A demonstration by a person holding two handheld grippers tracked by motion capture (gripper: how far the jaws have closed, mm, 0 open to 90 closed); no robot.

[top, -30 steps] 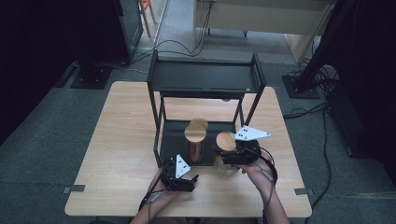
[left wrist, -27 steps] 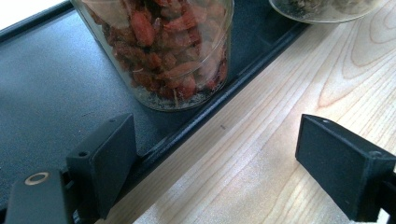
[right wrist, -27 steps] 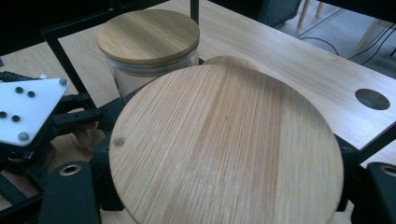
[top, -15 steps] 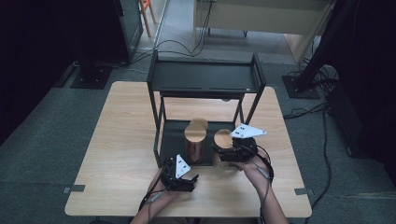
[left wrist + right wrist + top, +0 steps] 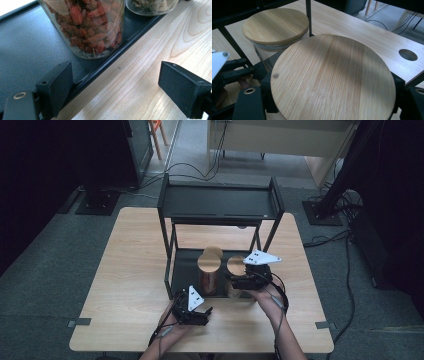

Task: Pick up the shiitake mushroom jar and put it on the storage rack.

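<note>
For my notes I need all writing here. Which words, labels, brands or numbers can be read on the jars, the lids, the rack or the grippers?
None: no readable text.
Jar of red dried fruit: plain glass, no label.
Wooden lid in the right gripper: bare wood.
Black rack: no marking visible.

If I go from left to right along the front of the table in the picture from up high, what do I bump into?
Left gripper, open on the table → jar of red berries with a wooden lid → right gripper, shut on the jar with the wooden lid.
</note>
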